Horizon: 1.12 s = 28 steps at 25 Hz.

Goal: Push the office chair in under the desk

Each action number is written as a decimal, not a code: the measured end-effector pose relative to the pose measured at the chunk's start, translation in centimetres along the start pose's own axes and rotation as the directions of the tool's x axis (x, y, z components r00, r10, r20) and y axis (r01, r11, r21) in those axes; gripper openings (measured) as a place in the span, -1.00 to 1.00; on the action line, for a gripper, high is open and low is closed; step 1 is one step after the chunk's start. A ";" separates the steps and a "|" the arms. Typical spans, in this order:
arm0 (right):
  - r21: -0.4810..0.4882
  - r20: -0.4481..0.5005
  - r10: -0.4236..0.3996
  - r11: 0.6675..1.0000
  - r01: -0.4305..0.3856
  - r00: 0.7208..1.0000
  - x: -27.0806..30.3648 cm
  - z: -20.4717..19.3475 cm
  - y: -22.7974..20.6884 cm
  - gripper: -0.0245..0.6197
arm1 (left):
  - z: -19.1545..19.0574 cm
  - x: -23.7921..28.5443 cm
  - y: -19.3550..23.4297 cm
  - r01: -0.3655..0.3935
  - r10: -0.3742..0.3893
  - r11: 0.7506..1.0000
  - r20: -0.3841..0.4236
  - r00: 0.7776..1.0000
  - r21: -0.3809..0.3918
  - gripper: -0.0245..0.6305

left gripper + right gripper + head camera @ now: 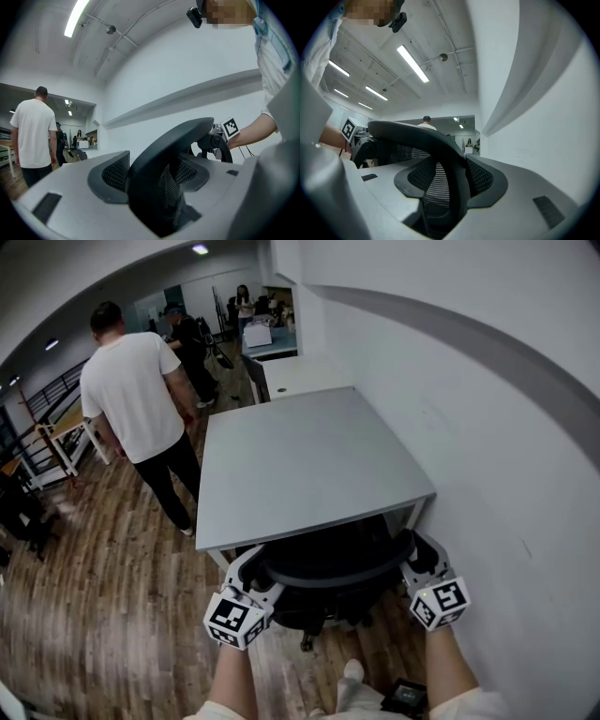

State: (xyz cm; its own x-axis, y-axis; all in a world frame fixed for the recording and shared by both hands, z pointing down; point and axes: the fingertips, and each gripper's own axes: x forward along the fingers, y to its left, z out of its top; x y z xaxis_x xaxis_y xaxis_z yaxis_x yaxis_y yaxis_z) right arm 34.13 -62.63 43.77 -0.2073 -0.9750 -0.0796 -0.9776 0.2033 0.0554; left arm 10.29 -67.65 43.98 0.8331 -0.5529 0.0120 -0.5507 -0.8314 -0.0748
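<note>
Left gripper (255,572) and right gripper (418,561) each clamp the office chair's (328,604) stiff backrest rim (337,576), a sound hold for a chair that likely rolls easily.

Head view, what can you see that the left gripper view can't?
Only the head view: the grey desk top from above and the wooden floor. Only the left gripper view: the ceiling light and the pads of the left gripper clamped on the chair back. Both: the chair back, the person in white and the right gripper.
</note>
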 end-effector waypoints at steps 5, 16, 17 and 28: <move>0.005 0.006 0.010 1.000 -0.010 1.000 1.4 -0.1 -1.0 -0.27 | 0.0 1.1 0.4 0.000 0.000 1.000 0.000 1.000 0.005 -0.13; 0.033 0.014 0.023 0.999 -0.023 1.000 4.8 -0.2 -3.1 -0.27 | 0.1 3.6 2.0 -0.005 0.005 1.000 -0.019 1.000 0.016 -0.13; 0.035 0.014 0.024 0.999 -0.025 1.000 5.1 -0.2 -3.3 -0.28 | 0.1 3.9 2.2 -0.004 0.004 1.000 -0.023 1.000 0.017 -0.14; 0.063 0.031 0.038 0.997 -0.040 0.999 8.3 -0.7 -4.6 -0.28 | -0.2 5.8 4.2 -0.009 0.010 1.000 -0.041 0.999 0.029 -0.15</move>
State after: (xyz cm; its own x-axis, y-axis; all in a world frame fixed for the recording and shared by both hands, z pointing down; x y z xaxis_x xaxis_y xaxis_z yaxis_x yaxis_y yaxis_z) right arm 36.95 -71.72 43.57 -0.2457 -0.9633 -0.1083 -0.9688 0.2477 -0.0046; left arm 12.85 -74.37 43.97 0.8245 -0.5634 0.0521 -0.5567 -0.8242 -0.1038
